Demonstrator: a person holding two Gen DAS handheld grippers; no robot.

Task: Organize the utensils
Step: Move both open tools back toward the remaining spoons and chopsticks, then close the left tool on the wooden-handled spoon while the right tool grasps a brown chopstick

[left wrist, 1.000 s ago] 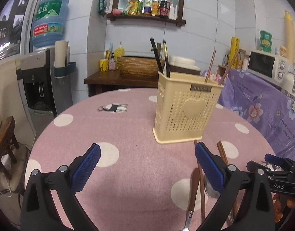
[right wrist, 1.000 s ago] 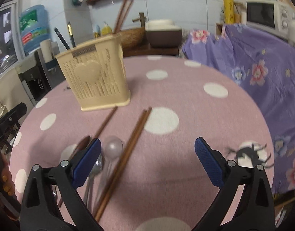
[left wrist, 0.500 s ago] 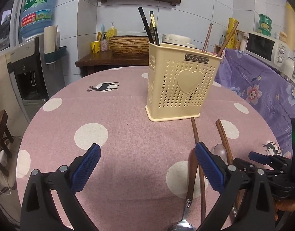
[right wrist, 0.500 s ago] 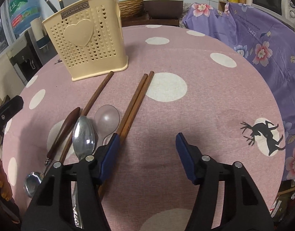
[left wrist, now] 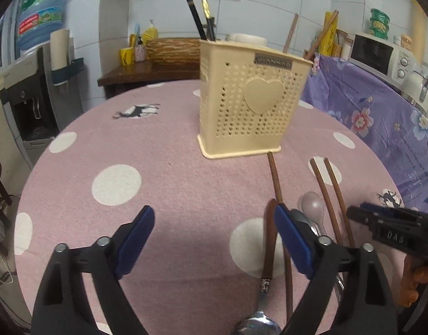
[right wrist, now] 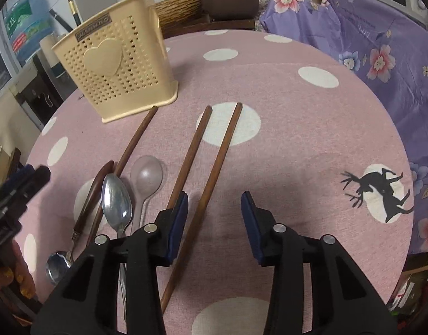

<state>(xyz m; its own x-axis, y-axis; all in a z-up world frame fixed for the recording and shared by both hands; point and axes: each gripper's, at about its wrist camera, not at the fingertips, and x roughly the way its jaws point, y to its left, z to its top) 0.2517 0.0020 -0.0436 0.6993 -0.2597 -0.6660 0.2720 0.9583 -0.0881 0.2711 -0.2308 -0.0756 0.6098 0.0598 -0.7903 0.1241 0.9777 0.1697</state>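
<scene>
The right claw (right wrist: 214, 217) is open and hovers low over the pink polka-dot worktop (right wrist: 297, 139); between its blue pads (right wrist: 177, 223) lies the right one of two brown chopsticks (right wrist: 214, 167), while the left chopstick (right wrist: 190, 150) runs under the left pad; whether a pad touches either stick cannot be told. Left of the pair lie a translucent spoon (right wrist: 145, 176), a steel spoon (right wrist: 116, 198), a third brown chopstick (right wrist: 135, 139) and a wooden-handled spoon (right wrist: 88, 203), all pointing toward the far cream utensil holder (right wrist: 116, 67); the third chopstick's far tip ends just beside the holder's base.

The left claw (left wrist: 214, 237) is open too, gripping nothing, near the worktop's near edge; its right pad (left wrist: 292, 243) sits over the steel spoon, just right of the wooden-handled spoon. The holder (left wrist: 250, 100) stands upright at the far middle, with black chopsticks (left wrist: 200, 16) in its left side and brown ones (left wrist: 320, 33) leaning out at its right.
</scene>
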